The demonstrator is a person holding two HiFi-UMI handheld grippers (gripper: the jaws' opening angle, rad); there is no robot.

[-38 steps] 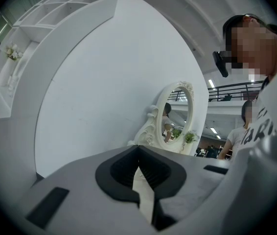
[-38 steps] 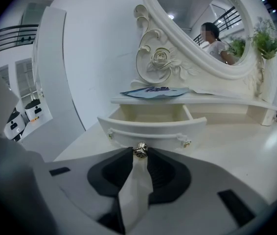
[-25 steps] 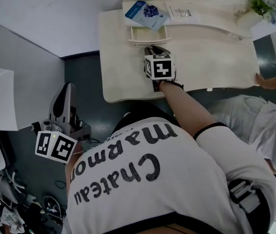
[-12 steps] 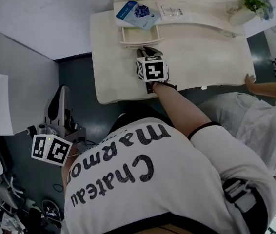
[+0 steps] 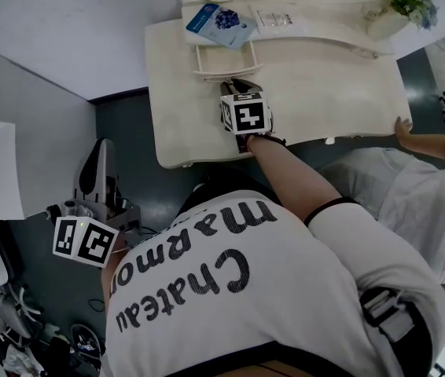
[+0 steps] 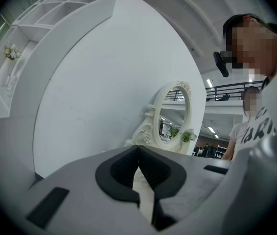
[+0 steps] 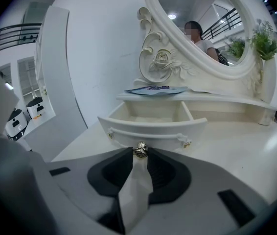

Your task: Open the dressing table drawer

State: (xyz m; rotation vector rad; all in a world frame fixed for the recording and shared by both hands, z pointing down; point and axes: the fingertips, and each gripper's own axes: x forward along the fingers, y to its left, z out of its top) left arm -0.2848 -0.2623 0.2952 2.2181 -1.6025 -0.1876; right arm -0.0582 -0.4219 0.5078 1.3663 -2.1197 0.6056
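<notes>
In the head view the dressing table (image 5: pixel 332 85) stands against the wall. Its drawer (image 5: pixel 226 57) is pulled out over the tabletop near the left edge, under the raised back shelf (image 5: pixel 317 30). A blue packet (image 5: pixel 221 23) lies on that shelf just above the drawer. The right gripper (image 5: pixel 237 83) reaches from the front edge to the drawer front. The left gripper (image 5: pixel 97 159) hangs over the floor, well left of the table. Another person's hand (image 5: pixel 402 126) rests at the front right corner.

In the left gripper view the jaw tips meet with nothing between them, pointing at the mirror (image 6: pixel 173 119).

In the right gripper view the jaws are clamped on the drawer's small metal knob (image 7: pixel 140 150). The drawer's inside is bare.
</notes>
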